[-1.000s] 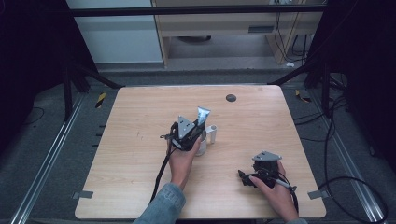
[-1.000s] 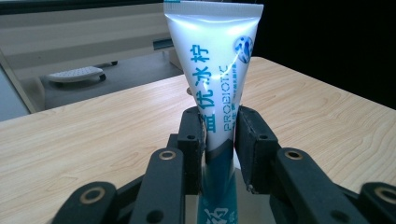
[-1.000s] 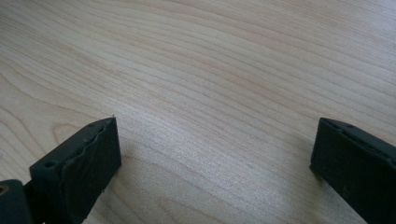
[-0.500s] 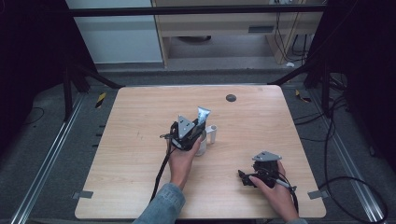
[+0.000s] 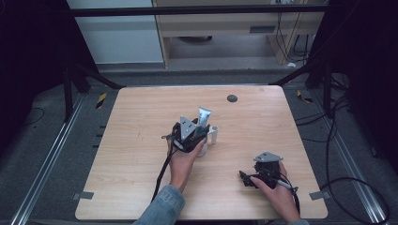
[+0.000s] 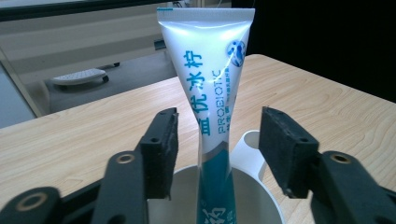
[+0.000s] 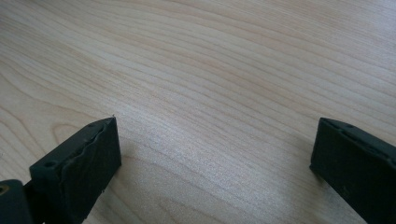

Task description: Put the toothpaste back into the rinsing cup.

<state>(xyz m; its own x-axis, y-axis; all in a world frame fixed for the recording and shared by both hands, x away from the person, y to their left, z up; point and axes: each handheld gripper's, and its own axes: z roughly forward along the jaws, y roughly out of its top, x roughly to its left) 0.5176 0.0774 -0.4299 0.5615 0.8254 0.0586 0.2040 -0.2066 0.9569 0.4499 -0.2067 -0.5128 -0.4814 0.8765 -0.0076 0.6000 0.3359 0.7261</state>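
Near the middle of the wooden table (image 5: 141,122), one white cup (image 5: 212,136) with a handle is recorded, standing upright. One toothpaste tube (image 6: 210,84), white above and teal below with printed lettering, is stood in the cup, crimped end upward and leaning slightly; it is also marked in the high view (image 5: 203,116).

Left gripper (image 6: 217,140): held level just beside the cup, on the person's side of it. Its jaws have just been opening and are now parted on either side of the tube; a gap is seen between each pad and the tube, so the tube is released, not gripped. In the high view the gripper (image 5: 193,132) is noted with its grey plate uppermost.

Right gripper (image 7: 215,154): jaws spread wide over bare wood, nothing between them. It is seen resting low at the table's near right corner (image 5: 248,179), well apart from the cup.

One small dark round spot (image 5: 232,98) is listed at the table's far side.
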